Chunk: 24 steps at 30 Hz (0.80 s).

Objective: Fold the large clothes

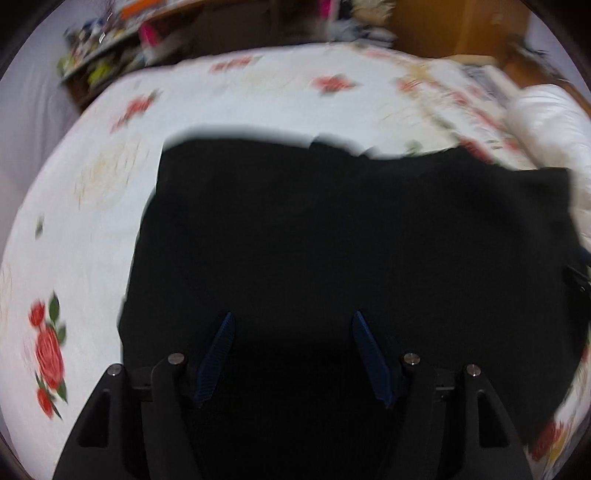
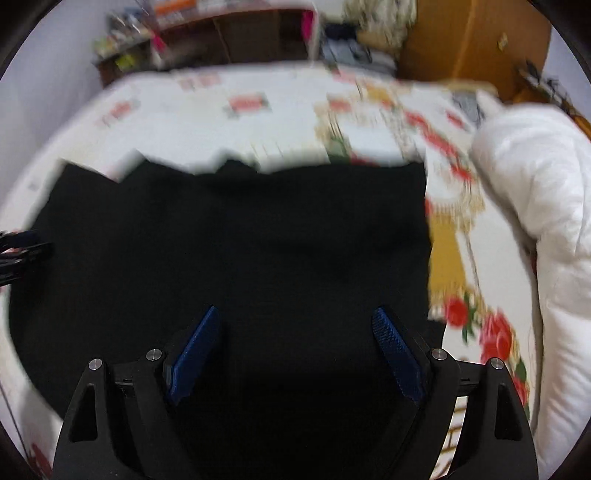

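A large black garment (image 1: 332, 240) lies spread flat on a bed with a white rose-print sheet (image 1: 92, 206). It also fills the middle of the right wrist view (image 2: 240, 251). My left gripper (image 1: 293, 317) is open and empty, its blue pads above the garment's near part. My right gripper (image 2: 295, 314) is open and empty, also above the garment's near part. The right gripper shows at the right edge of the left wrist view (image 1: 580, 280). The left gripper shows at the left edge of the right wrist view (image 2: 18, 247). Both views are blurred.
A white duvet (image 2: 535, 206) is bunched along the bed's right side. Cluttered shelves (image 2: 207, 33) stand beyond the far edge of the bed, with a wooden cabinet (image 2: 476, 40) at the back right. Bare sheet (image 2: 207, 110) lies beyond the garment.
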Motion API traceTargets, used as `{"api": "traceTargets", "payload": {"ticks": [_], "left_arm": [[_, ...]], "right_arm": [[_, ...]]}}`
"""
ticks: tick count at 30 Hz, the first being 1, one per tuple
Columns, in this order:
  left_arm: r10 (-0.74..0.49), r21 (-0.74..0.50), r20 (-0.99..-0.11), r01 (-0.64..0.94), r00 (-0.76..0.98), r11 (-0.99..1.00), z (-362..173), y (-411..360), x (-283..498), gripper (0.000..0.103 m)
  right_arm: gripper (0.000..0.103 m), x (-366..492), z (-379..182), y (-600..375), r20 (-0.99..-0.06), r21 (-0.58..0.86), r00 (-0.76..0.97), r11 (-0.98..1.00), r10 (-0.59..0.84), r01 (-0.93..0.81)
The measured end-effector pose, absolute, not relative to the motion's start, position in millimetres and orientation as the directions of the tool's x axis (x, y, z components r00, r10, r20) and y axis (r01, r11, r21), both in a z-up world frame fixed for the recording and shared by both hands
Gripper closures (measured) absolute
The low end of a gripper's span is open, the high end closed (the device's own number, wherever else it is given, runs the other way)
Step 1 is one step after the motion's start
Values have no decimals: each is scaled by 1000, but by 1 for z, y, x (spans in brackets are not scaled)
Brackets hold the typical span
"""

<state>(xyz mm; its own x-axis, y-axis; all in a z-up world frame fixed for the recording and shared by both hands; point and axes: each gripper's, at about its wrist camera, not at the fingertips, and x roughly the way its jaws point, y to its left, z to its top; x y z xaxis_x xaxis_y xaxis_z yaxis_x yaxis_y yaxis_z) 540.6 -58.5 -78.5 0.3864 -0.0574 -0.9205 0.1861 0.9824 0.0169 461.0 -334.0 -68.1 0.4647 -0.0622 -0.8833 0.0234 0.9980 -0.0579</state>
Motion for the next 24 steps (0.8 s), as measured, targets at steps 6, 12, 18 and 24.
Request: {"api": "traceTargets", "payload": {"ticks": [6, 12, 18, 24], "left_arm": [[25, 94, -899, 138, 437, 986, -91, -43, 555, 34], [54, 110, -913, 117, 405, 987, -93, -44, 563, 35], [19, 46, -867, 43, 498, 998, -60, -16, 537, 34], [88, 122, -900, 53, 428, 991, -90, -3, 525, 31]], "right_arm": [[17, 486, -95, -345, -879, -110, 460, 992, -123, 55], [17, 492, -99, -347, -888, -163, 422, 983, -182, 82], [17, 449, -45, -345, -828, -61, 553, 995, -95, 80], [17, 431, -74, -346, -863, -100, 492, 993, -114, 56]]}}
